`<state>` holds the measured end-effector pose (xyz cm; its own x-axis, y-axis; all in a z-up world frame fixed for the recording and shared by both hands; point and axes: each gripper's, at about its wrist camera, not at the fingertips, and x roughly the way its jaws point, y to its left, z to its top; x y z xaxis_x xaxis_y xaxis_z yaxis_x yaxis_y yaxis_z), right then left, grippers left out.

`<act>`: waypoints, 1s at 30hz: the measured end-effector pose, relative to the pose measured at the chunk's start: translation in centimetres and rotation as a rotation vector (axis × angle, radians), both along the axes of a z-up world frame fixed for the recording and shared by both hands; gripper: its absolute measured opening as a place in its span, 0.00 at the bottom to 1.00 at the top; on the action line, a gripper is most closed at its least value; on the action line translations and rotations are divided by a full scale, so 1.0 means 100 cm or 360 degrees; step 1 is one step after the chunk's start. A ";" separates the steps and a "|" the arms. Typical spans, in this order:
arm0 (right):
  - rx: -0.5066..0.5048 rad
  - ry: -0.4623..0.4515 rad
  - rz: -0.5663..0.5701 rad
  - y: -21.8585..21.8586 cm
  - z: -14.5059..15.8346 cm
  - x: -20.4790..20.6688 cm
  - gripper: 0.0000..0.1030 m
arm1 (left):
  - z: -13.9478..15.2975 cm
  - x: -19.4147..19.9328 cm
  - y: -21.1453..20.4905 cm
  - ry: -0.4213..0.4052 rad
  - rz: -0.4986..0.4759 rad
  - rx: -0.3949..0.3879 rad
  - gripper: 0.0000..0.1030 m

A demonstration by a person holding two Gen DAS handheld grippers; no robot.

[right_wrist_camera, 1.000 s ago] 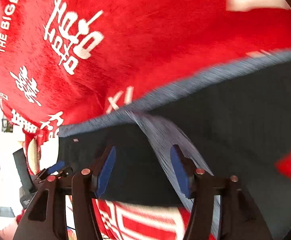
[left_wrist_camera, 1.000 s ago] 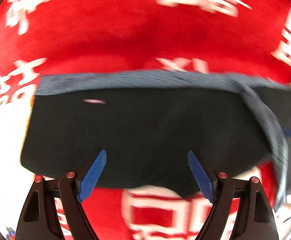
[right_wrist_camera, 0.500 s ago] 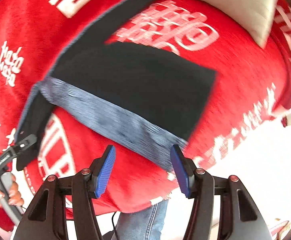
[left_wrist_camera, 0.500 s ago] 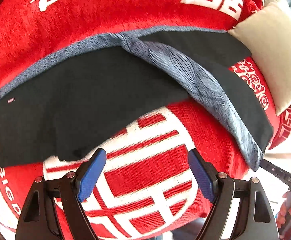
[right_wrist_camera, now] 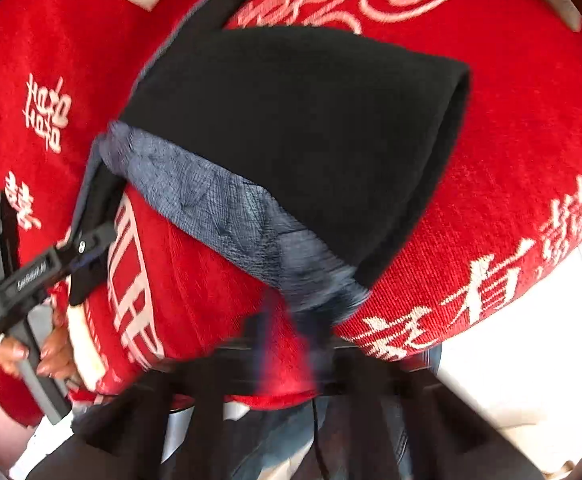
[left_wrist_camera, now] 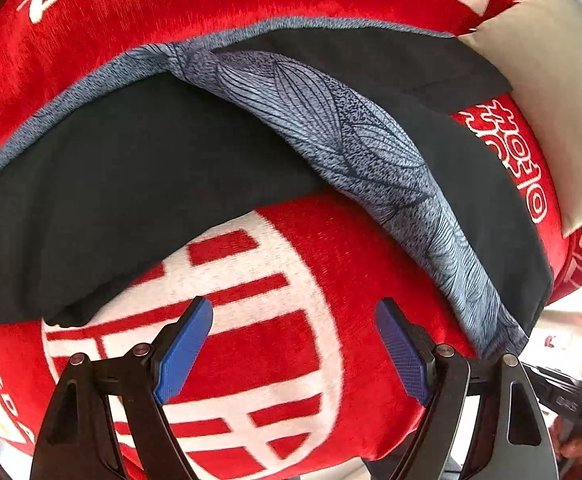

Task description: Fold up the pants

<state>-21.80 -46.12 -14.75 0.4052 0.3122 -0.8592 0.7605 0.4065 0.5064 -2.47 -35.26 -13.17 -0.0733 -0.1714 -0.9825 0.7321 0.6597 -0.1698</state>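
Black pants (left_wrist_camera: pixel 139 176) with a grey-blue leaf-patterned waistband (left_wrist_camera: pixel 355 136) lie spread on the red blanket, the two legs splayed apart. My left gripper (left_wrist_camera: pixel 295 344) is open and empty, hovering over the blanket between the legs. In the right wrist view the pants (right_wrist_camera: pixel 303 132) fill the middle, waistband (right_wrist_camera: pixel 227 212) toward me. My right gripper (right_wrist_camera: pixel 291 344) is a motion-blurred smear at the bottom, close to the waistband end; its jaws cannot be made out. The left gripper (right_wrist_camera: pixel 87 252) shows at the left in a hand.
A red blanket (left_wrist_camera: pixel 251 360) with white characters covers the surface. A beige pillow (left_wrist_camera: pixel 547 92) lies at the far right. The blanket's near edge (right_wrist_camera: pixel 451 320) drops off to a pale floor; blue jeans of a person show below.
Both grippers have pulled back and up from the pants, so more of the blanket and garment shows. The right wrist view has gone blurry from fast motion.
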 end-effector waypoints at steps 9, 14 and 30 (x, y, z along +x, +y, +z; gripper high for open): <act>-0.0139 -0.0352 0.0177 -0.113 0.106 0.062 0.02 | 0.033 0.024 -0.025 -0.0148 0.0220 0.0007 0.82; -0.0334 -0.0399 0.0266 -0.198 0.135 0.135 0.03 | 0.056 0.048 -0.038 -0.0254 0.0356 -0.0033 0.82; -0.0554 -0.0121 0.0378 -0.306 0.103 0.226 0.63 | 0.011 0.086 -0.117 -0.0388 0.0397 0.0071 0.82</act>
<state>0.79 -76.67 -4.49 0.4233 0.1010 -0.9004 0.5911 0.7223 0.3589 6.09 -46.96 -12.09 0.2030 -0.1112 -0.9728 0.5628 0.8263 0.0230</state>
